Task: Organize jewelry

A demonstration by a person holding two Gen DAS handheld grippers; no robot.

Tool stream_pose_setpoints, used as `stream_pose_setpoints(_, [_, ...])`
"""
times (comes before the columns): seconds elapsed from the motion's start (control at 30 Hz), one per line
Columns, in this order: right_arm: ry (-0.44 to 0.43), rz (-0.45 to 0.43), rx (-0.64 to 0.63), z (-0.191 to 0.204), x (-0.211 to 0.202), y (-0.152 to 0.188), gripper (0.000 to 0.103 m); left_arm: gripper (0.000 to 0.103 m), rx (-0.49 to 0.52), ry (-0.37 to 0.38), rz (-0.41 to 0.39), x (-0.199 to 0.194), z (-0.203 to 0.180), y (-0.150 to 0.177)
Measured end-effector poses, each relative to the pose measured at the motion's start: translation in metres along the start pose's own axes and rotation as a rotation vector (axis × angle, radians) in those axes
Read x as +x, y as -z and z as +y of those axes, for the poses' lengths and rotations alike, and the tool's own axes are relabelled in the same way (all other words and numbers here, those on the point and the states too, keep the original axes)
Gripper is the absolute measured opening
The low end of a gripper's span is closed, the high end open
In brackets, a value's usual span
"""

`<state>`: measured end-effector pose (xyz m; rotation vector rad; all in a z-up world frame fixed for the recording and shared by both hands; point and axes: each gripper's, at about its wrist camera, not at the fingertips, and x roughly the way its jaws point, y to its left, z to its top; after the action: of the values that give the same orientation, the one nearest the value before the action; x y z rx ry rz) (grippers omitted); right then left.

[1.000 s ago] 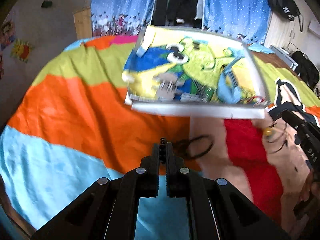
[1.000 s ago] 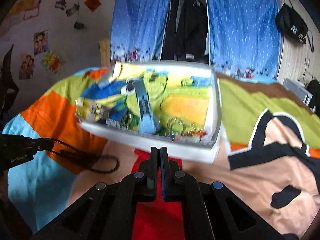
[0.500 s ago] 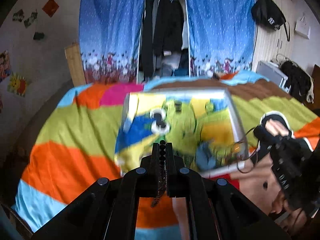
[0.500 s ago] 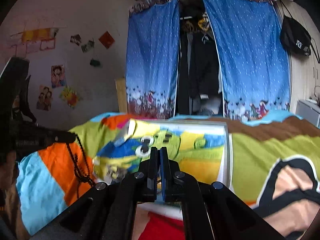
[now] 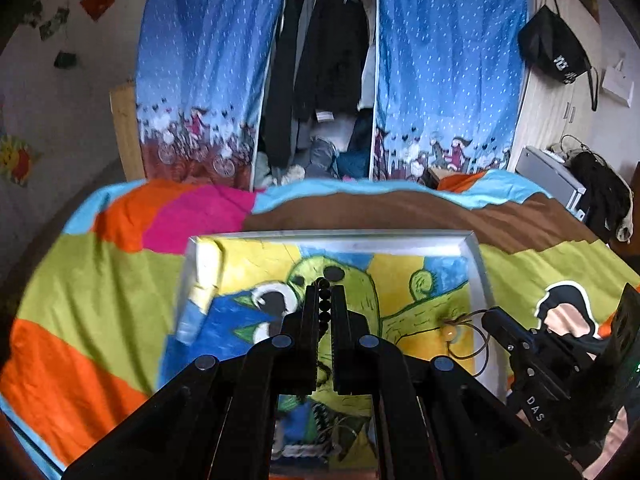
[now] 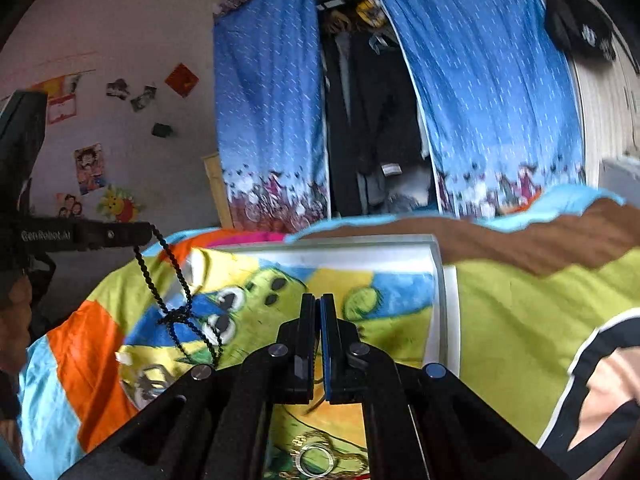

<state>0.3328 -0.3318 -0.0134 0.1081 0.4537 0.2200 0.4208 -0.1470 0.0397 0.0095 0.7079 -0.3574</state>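
My left gripper (image 5: 323, 292) is shut on a black bead necklace (image 5: 323, 300); in the right wrist view the necklace (image 6: 176, 300) hangs from it above the tray's left side. My right gripper (image 6: 319, 304) is shut on a thin brown cord necklace with an amber bead (image 5: 450, 332), which dangles over the tray's right part in the left wrist view. The tray (image 5: 332, 236) is silver-rimmed with a cartoon lining and lies on the bed; it also shows in the right wrist view (image 6: 444, 300). Several rings and bracelets (image 6: 316, 458) lie at its near end.
The tray rests on a bright patchwork bedspread (image 5: 88, 280). Behind the bed hang blue curtains (image 5: 440, 60) around an open wardrobe of dark clothes. A black bag (image 5: 556, 52) hangs at the right wall.
Both grippers have lifted off the bedspread with their necklaces and moved forward over the tray. The black bead necklace now hangs free in the air.
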Motion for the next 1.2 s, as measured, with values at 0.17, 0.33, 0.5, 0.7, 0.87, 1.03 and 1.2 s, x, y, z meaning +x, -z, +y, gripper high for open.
stream_pose_setpoints(0.17, [0.012,0.072,0.061,-0.021,0.018,0.015,0.003,0.003,-0.013,0.008,0.051,0.03,0.006,0.017])
stream_pose_setpoints(0.33, [0.04,0.13,0.099,-0.033,0.029,0.028,0.005,0.003,-0.037,-0.003,0.129,0.046,0.011,0.032])
stream_pose_setpoints(0.5, [0.058,0.142,0.11,-0.037,0.028,0.03,0.006,0.008,-0.076,-0.026,0.161,0.046,0.016,0.041])
stream_pose_setpoints(0.7, [0.067,0.12,0.114,-0.035,0.013,0.026,0.033,0.061,-0.122,-0.05,0.068,0.018,0.017,0.047])
stream_pose_setpoints(0.87, [0.074,0.083,0.101,-0.028,-0.008,0.018,0.052,0.078,-0.149,-0.075,0.001,-0.014,0.014,0.05])
stream_pose_setpoints(1.03, [0.063,0.0,0.087,-0.014,-0.042,0.006,0.072,0.095,-0.163,-0.112,-0.096,-0.054,0.011,0.056])
stream_pose_setpoints(1.2, [0.05,-0.089,0.065,0.001,-0.081,-0.005,0.091,0.101,-0.15,-0.134,-0.183,-0.094,0.007,0.062])
